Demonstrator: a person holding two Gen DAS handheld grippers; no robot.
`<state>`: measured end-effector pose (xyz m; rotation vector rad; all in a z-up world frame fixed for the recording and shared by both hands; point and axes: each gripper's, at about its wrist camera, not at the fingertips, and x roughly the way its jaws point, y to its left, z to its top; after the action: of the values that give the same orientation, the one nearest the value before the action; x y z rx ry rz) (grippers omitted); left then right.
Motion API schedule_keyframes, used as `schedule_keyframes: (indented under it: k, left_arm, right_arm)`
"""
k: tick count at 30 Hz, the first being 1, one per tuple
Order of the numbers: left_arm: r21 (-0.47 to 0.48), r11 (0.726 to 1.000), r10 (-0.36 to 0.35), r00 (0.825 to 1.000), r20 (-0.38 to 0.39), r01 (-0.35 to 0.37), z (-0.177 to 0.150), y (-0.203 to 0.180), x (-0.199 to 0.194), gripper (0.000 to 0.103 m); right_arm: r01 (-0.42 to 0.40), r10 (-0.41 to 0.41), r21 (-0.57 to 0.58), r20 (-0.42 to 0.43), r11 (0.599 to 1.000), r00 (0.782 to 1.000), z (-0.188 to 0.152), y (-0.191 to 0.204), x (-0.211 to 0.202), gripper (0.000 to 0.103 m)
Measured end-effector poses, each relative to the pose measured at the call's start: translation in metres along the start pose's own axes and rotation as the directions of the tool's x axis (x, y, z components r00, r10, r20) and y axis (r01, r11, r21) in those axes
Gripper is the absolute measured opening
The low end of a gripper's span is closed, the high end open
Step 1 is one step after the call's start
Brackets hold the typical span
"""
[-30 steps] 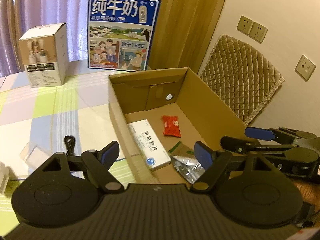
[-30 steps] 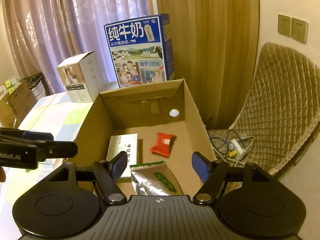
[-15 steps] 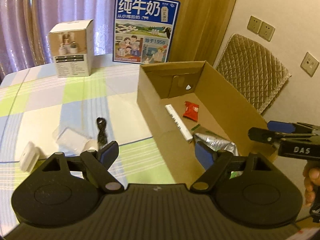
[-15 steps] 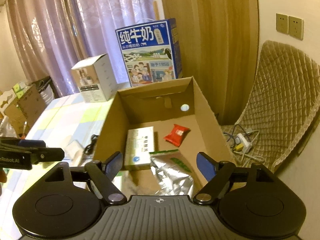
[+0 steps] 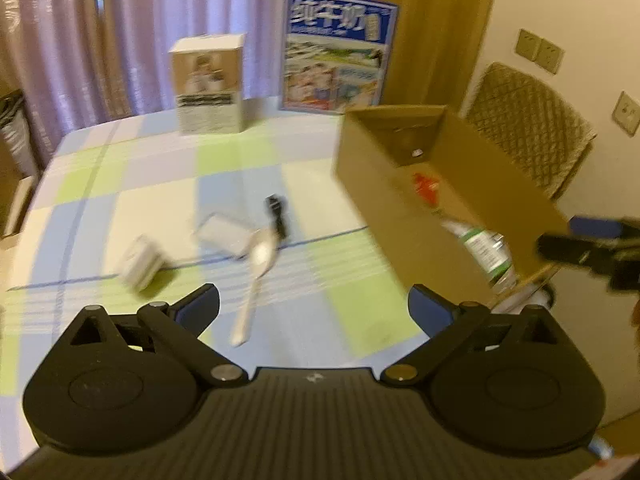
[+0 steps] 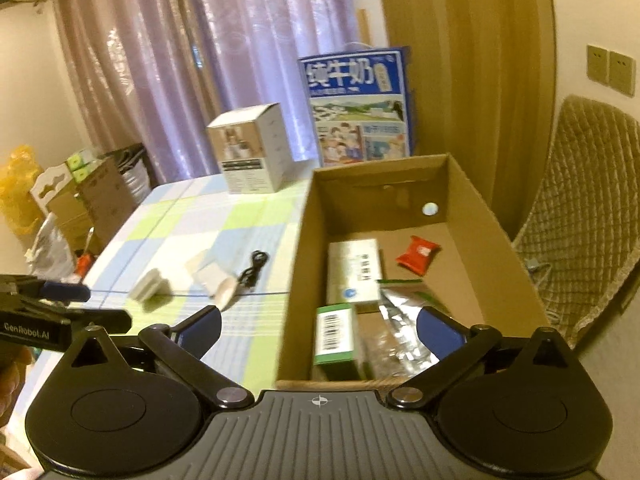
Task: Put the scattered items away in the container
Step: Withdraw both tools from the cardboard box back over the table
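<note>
The open cardboard box [image 6: 496,236] [image 5: 380,184] stands on the table's right side. It holds a white medicine box [image 6: 354,270], a red packet [image 6: 418,254], a silver foil pouch [image 6: 400,312] and a green-edged box [image 6: 336,332]. On the checked cloth lie a pale spoon [image 5: 256,276], a black cable [image 5: 277,214] [image 6: 254,270], a clear flat pack [image 5: 224,234] and a small white box [image 5: 140,266]. My left gripper [image 5: 314,310] is open and empty above the cloth, near the spoon. My right gripper [image 6: 318,330] is open and empty over the box's near end.
A blue milk carton [image 5: 340,54] and a white product box [image 5: 210,84] stand at the table's far edge by the curtains. A quilted chair [image 6: 588,208] sits right of the box. Cartons and bags are stacked left of the table [image 6: 80,196].
My left gripper has swung left, from over the box to over the cloth with the loose items. My right gripper has pulled back and up from the box. Both stay open.
</note>
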<state>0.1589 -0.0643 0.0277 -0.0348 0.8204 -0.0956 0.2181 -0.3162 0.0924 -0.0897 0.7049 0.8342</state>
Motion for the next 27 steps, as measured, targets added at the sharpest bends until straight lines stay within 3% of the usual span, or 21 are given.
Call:
schedule_keyframes:
  k: [7,12,27]
  left_arm:
    - [-0.043,0.995,0.095,0.995,-0.016,-0.095,-0.042,0.05,-0.029,0.101]
    - [-0.061,0.99,0.124,0.992,-0.029,-0.126,-0.061,0.072,-0.038,0.101]
    - [-0.018,0.996,0.084,0.995,-0.052,-0.085,-0.077,0.094,-0.002,0.101]
  right_arm:
    - [-0.036,0.036,-0.023,-0.001,0.999,0.999,-0.003,0.032,-0.002,0.101]
    - [-0.075,0.075,-0.056,-0.006,0.996,0.997,-0.005,0.06,0.0,0.101]
    - [-0.165,0.158,-0.075,-0.091,0.983,0.983,-0.02,0.113,0.052,0.101]
